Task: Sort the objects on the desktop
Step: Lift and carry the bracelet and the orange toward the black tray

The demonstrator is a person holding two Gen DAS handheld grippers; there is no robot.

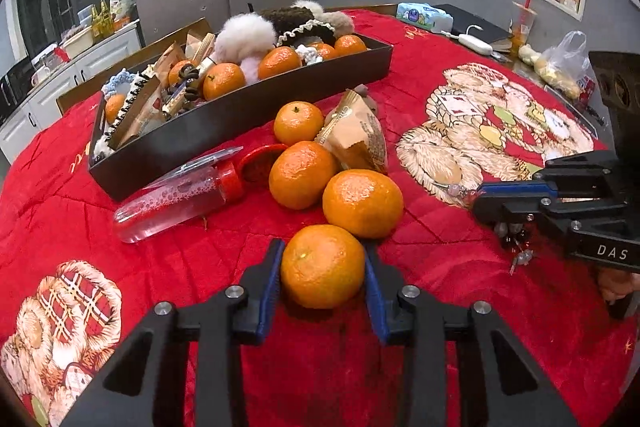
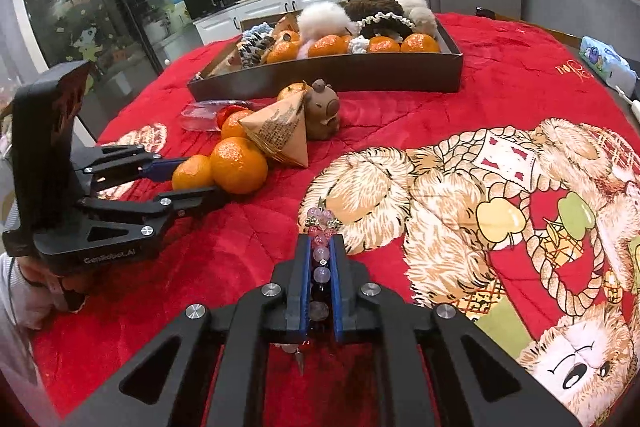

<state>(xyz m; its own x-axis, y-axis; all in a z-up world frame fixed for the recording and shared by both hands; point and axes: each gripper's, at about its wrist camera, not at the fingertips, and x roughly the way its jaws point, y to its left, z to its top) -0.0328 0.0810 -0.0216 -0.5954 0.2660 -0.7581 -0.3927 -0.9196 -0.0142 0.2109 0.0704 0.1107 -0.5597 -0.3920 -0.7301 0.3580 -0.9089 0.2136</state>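
Observation:
My left gripper [image 1: 322,259] is shut on a tangerine [image 1: 322,266] on the red tablecloth; it also shows in the right wrist view [image 2: 192,173]. Three more loose tangerines [image 1: 362,203] lie just beyond it, beside a brown snack packet [image 1: 356,139]. My right gripper [image 2: 320,247] is shut on a pink and purple bead bracelet [image 2: 320,227], low over the cloth; it also shows at the right of the left wrist view [image 1: 480,203]. A long dark tray [image 1: 240,123] at the back holds tangerines, hair ties, snack packets and fluffy items.
A clear bottle with a red cap [image 1: 176,195] lies beside the tray. A brown capybara toy [image 2: 323,109] sits behind the packet. A tissue pack [image 1: 424,15], white charger [image 1: 474,43], drink cup [image 1: 522,23] and plastic bag [image 1: 564,63] stand at the far right edge.

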